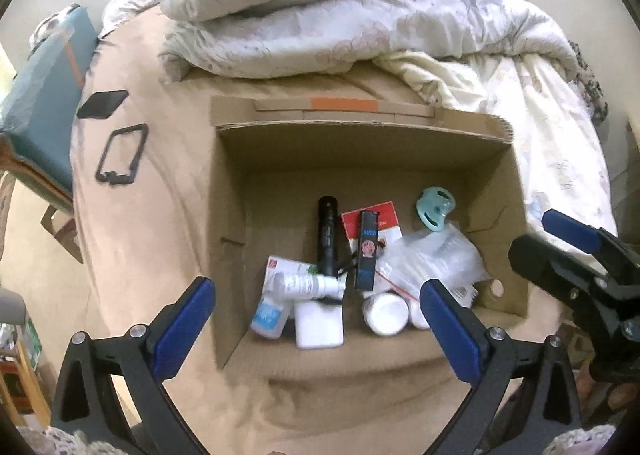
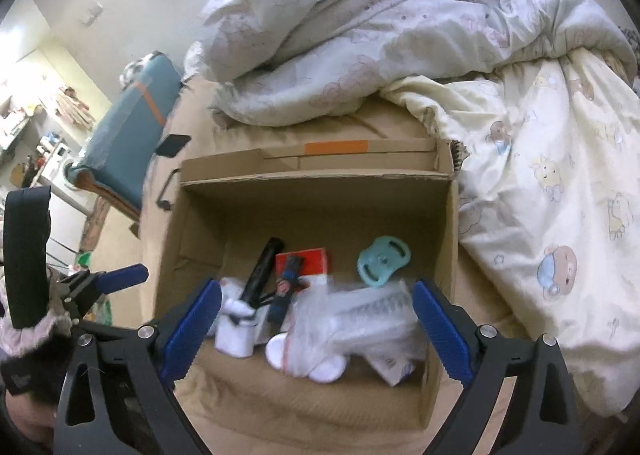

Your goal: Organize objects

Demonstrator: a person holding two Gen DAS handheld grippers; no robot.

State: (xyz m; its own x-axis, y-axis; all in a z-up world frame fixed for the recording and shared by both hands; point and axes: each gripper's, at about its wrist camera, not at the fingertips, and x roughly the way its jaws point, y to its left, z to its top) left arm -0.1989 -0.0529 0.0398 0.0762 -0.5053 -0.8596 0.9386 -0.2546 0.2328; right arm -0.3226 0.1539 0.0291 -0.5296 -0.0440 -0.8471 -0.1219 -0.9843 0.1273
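An open cardboard box (image 1: 496, 191) (image 2: 192, 223) lies on the bed. Inside it lie a black flashlight (image 1: 327, 241) (image 2: 262, 271), a red and white carton (image 1: 370, 223) (image 2: 308, 257), a dark slim box (image 1: 366, 251) (image 2: 285, 287), a teal pacifier (image 1: 434, 209) (image 2: 382, 259), a clear plastic bag (image 1: 436, 259) (image 2: 360, 319), white bottles (image 1: 386, 313) and a white spray bottle (image 1: 306, 283). My left gripper (image 1: 316, 319) is open and empty over the box's near edge. My right gripper (image 2: 316, 319) is open and empty above the box; it also shows in the left wrist view (image 1: 576, 251).
A crumpled white duvet (image 1: 340, 7) (image 2: 400, 35) lies behind the box, a cream printed blanket (image 2: 552, 195) to its right. A black phone (image 1: 102, 104) (image 2: 173, 145) and a black frame (image 1: 122, 155) lie on the tan sheet at left. A teal chair (image 1: 44, 95) stands beside the bed.
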